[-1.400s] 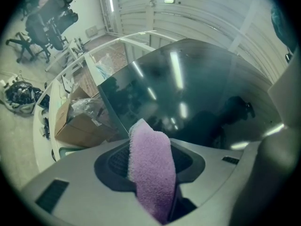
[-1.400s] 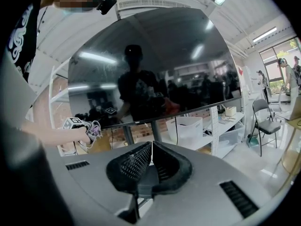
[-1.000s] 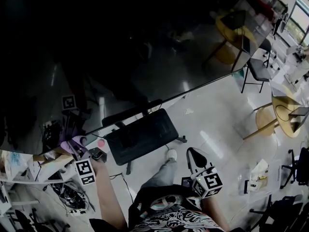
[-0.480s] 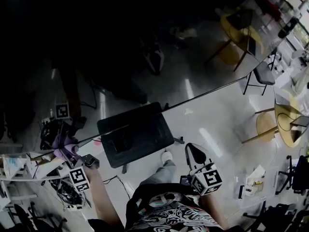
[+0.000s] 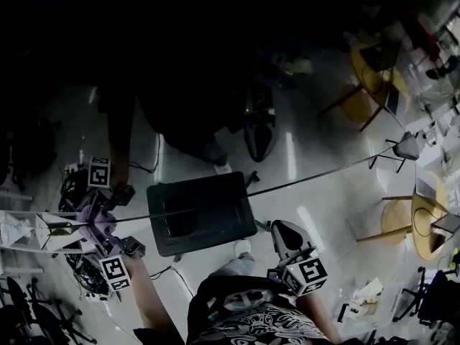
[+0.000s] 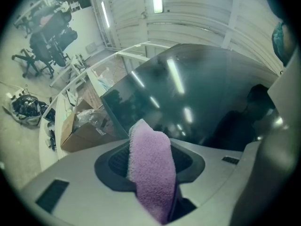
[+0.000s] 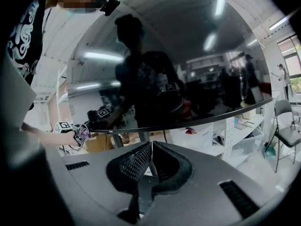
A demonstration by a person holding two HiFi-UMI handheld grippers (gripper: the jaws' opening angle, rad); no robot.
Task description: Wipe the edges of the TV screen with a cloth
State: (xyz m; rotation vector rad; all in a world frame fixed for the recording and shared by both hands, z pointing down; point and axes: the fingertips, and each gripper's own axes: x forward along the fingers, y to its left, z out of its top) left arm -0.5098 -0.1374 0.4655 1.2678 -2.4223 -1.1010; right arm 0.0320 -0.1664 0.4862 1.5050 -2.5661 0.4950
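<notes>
The TV screen [image 5: 215,85] is a large dark reflective panel; its lower edge runs across the head view. A purple cloth [image 5: 98,226] sits at that edge near the lower-left corner, with my left gripper [image 5: 106,237] shut on it. In the left gripper view the cloth [image 6: 148,168] hangs folded between the jaws, and the screen [image 6: 197,102] rises just ahead. My right gripper [image 5: 282,230] hangs lower, near my body, shut and holding nothing. In the right gripper view its pads [image 7: 136,161] meet below the screen's bottom edge [image 7: 197,121], and the left gripper [image 7: 81,133] shows far left.
A black stand base [image 5: 205,214] lies on the floor under the screen. A cardboard box [image 6: 77,128] and white shelving stand by the screen's left corner. A tangle of cables [image 5: 90,275] lies at lower left. A folding chair [image 7: 287,126] and yellow tables [image 5: 424,228] stand at right.
The left gripper has slid a little leftward along the screen's lower edge with the cloth. The head view has tilted up, showing more screen. The right gripper has barely moved.
</notes>
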